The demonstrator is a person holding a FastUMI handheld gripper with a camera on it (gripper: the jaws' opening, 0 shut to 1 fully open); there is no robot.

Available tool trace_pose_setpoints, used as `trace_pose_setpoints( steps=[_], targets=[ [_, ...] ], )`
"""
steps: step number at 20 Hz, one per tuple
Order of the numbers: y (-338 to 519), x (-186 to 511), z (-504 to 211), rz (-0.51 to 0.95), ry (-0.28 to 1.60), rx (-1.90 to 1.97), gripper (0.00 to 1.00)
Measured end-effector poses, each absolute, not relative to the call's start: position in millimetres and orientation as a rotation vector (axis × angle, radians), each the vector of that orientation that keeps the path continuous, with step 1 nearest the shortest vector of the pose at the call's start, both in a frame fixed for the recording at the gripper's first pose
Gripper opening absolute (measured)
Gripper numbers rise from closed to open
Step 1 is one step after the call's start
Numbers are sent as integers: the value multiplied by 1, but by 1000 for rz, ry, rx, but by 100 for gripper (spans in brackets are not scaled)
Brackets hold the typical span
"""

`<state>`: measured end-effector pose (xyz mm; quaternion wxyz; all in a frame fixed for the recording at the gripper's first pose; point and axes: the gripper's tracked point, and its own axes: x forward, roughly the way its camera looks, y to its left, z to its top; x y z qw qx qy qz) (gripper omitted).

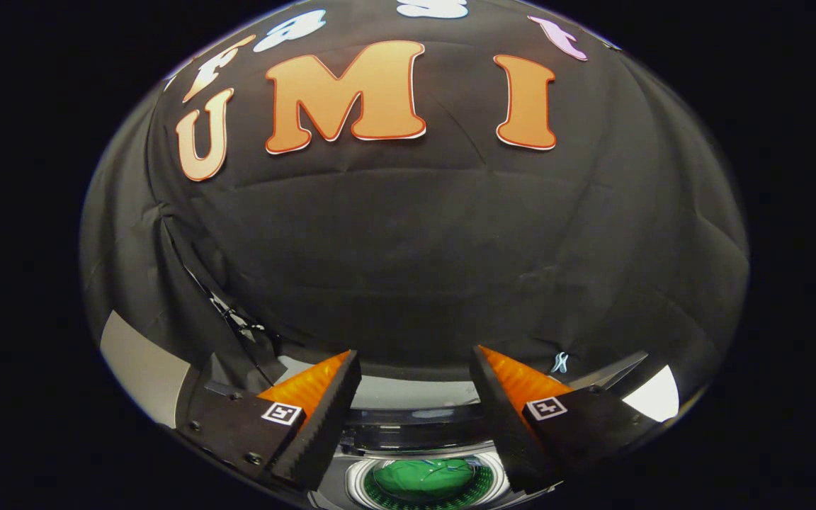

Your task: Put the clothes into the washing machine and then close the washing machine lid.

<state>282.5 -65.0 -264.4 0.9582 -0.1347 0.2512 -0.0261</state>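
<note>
Gripper point(415, 418) seen along its own axis: two orange-backed fingers point(323, 418) w/ black serrated pads, spread wide, nothing between them, i.e. released. It points mostly at the booth wall, tilted high.

Washer point(422, 453) sits low, between and below the fingertips: white top, round drum opening w/ pale ring. Green cloth point(426, 478) lies inside the drum, bunched, surface folded. Lid point(415, 391), judged to be the pale band w/ dark edge just beyond the opening, appears raised/open; its exact angle can't be told from this lens.

Status (judgement): clothes look loaded; lid closing remains.

Handling (judgement):
- Cloth: soft, light, limp; will drape and snag. If any needs tucking, pinch a raised fold at mid-bunch, not a flat area.
- Lid: rigid, hinged, prob. smooth plastic, so slippery vs. pads. Best taken at free front edge, far from hinge, or pushed down w/ one finger's back.
- Risk: lid drops fast once past balance; cloth edge could catch in rim.
</note>
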Motion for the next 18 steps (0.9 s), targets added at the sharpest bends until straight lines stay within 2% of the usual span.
trace_pose_setpoints(
  steps=[18],
  targets=[
    [-68, 217, -266, -32, 461, -286, 100]
  ],
)
